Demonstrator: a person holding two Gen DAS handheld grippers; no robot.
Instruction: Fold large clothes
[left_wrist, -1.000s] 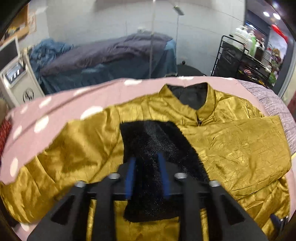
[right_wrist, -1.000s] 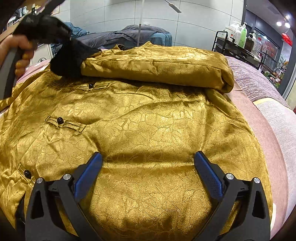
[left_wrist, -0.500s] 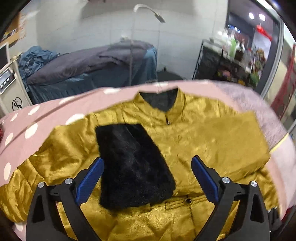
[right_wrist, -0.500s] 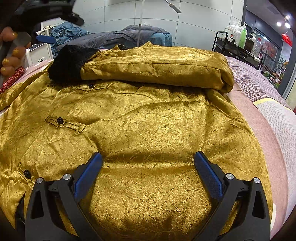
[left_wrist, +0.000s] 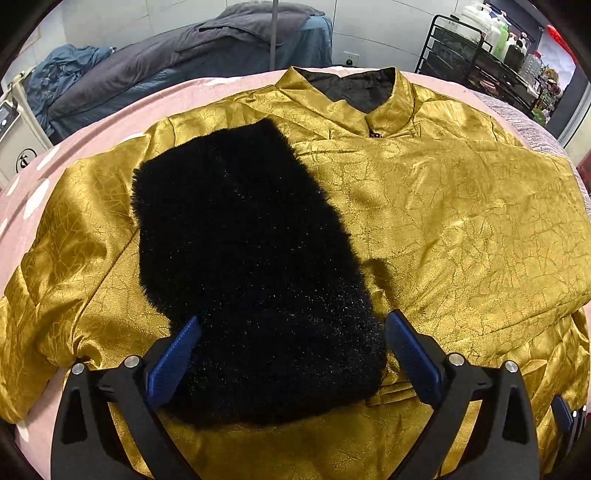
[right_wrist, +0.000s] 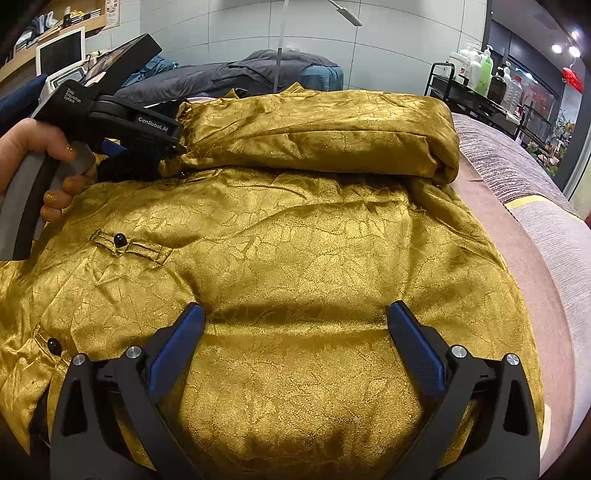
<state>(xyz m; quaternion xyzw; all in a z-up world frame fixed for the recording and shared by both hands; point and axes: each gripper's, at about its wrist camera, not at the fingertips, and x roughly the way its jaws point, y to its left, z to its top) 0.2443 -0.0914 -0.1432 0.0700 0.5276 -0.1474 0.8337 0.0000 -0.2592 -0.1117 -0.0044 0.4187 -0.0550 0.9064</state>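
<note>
A gold jacket (left_wrist: 443, 221) lies spread face up on the bed, collar (left_wrist: 347, 88) at the far side. Its right sleeve (right_wrist: 314, 136) is folded across the chest and ends in a black fur cuff (left_wrist: 240, 240). My left gripper (left_wrist: 291, 354) hangs low over that cuff with its jaws opening wide. The cuff's near end lies between the blue pads, which do not press on it. In the right wrist view a hand (right_wrist: 44, 147) holds that gripper over the cuff (right_wrist: 125, 168). My right gripper (right_wrist: 295, 343) stands open over the jacket's lower front (right_wrist: 295, 258), holding nothing.
The jacket rests on a pink polka-dot cover (left_wrist: 110, 122); a grey striped cover (right_wrist: 517, 166) runs along the right. Behind stand a bed with grey-blue blankets (left_wrist: 184, 55), a lamp pole (left_wrist: 273, 33), a white machine (left_wrist: 14, 140) and a black rack of bottles (left_wrist: 480, 48).
My left gripper let go of the black fur cuff, spread its jaws wide and sank closer to it. The cuff now lies flat on the chest. The right gripper has not moved.
</note>
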